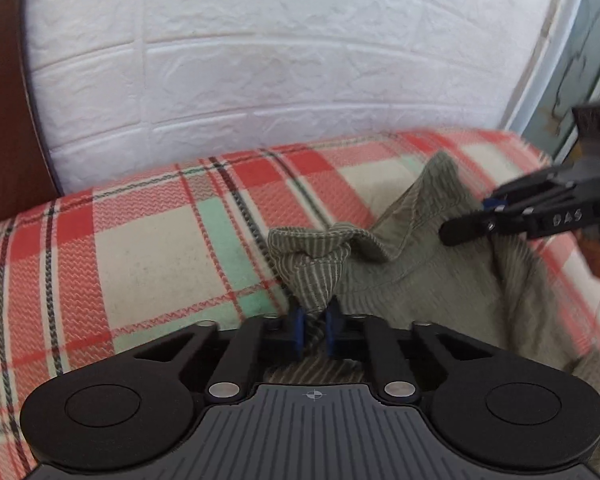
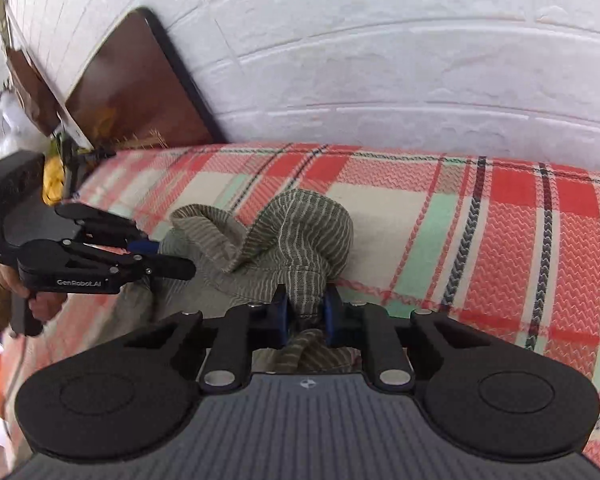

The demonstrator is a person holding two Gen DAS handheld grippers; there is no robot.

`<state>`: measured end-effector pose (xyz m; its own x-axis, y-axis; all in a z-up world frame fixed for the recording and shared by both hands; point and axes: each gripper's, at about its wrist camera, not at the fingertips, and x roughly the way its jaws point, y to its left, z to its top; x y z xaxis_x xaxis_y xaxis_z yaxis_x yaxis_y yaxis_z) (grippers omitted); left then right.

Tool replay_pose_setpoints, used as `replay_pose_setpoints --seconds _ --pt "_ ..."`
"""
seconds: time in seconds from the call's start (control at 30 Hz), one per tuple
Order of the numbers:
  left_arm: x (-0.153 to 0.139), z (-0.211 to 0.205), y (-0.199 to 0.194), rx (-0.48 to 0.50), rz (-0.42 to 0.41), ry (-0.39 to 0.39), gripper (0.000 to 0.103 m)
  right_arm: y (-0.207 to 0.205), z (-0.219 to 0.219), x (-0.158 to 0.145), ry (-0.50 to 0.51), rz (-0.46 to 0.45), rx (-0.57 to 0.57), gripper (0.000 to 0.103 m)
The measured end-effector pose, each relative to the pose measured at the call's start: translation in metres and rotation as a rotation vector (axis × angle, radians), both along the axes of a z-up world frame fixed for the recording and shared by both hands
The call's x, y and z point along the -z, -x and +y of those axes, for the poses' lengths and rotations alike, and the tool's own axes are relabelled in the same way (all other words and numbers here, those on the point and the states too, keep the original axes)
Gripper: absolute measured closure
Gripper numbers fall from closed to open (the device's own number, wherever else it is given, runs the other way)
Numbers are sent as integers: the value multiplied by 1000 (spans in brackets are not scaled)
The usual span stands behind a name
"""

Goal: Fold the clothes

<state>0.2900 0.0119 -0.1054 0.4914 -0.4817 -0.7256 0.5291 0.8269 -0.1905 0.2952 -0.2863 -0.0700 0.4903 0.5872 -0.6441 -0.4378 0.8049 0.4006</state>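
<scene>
Crumpled olive striped garment (image 1: 400, 248) on plaid blanket (image 1: 140, 248), both tongs (image 1: 315, 330) (image 2: 306, 320) clamped on it.

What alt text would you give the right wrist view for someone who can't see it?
The right gripper is shut on a bunched fold of the striped olive garment, which lies on a red, cream and mint plaid blanket. At left, the left gripper grips another part of the garment; a white brick-pattern wall rises behind.

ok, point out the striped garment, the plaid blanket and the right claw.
striped garment (image 1: 320, 276): left wrist view, bunched fabric above the pads.
plaid blanket (image 1: 148, 256): left wrist view, bare cream square.
right claw (image 2: 306, 312): right wrist view, between its fingertips.
</scene>
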Motion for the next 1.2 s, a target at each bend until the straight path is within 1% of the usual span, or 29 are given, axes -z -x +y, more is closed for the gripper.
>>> replay_pose_setpoints --seconds 0.1,0.23,0.33,0.4,0.47,0.53,0.57,0.6,0.63,0.7,0.77,0.83,0.87,0.9,0.97,1.03,1.13,1.2 --pt "-26 10 18 -17 -43 58 98 18 -4 -29 -69 -51 -10 84" --pt "-67 33 61 -30 -108 189 98 67 -12 -78 -138 -158 -59 84" --pt "-94 46 113 -7 -176 264 98 117 -14 -107 -173 -235 -104 84" --pt "-109 51 154 14 -228 292 97 158 -15 -115 -177 -280 -135 84" --pt "-118 55 198 35 -274 318 96 199 -15 -123 -181 -324 -166 84" --pt "-120 57 238 54 -303 345 94 239 -16 -129 -182 -366 -194 84" --pt "-118 59 257 62 -312 352 92 258 -15 -127 -173 -382 -203 84" --pt "-113 60 273 68 -313 352 87 276 -14 -123 -157 -398 -210 84" --pt "-106 60 287 76 -303 348 87 292 -13 -118 -139 -409 -218 84" --pt "-89 58 311 92 -271 314 87 319 -10 -104 -94 -413 -240 84" --pt "-71 55 330 109 -235 276 87 339 -6 -85 -51 -397 -263 84" --pt "-51 49 345 129 -204 211 87 352 -2 -68 -4 -374 -278 84" --pt "-42 45 349 136 -193 170 87 357 0 -59 21 -362 -283 84" --pt "-33 41 351 138 -182 138 82 362 2 -51 45 -349 -288 84" --pt "-19 35 353 141 -157 98 77 370 4 -37 79 -326 -288 84" --pt "-9 32 353 138 -141 87 73 378 5 -28 89 -307 -277 84" --pt "-3 36 359 118 -133 101 72 385 6 -20 91 -298 -260 82" --pt "0 38 366 107 -133 107 67 389 4 -16 70 -288 -238 82"
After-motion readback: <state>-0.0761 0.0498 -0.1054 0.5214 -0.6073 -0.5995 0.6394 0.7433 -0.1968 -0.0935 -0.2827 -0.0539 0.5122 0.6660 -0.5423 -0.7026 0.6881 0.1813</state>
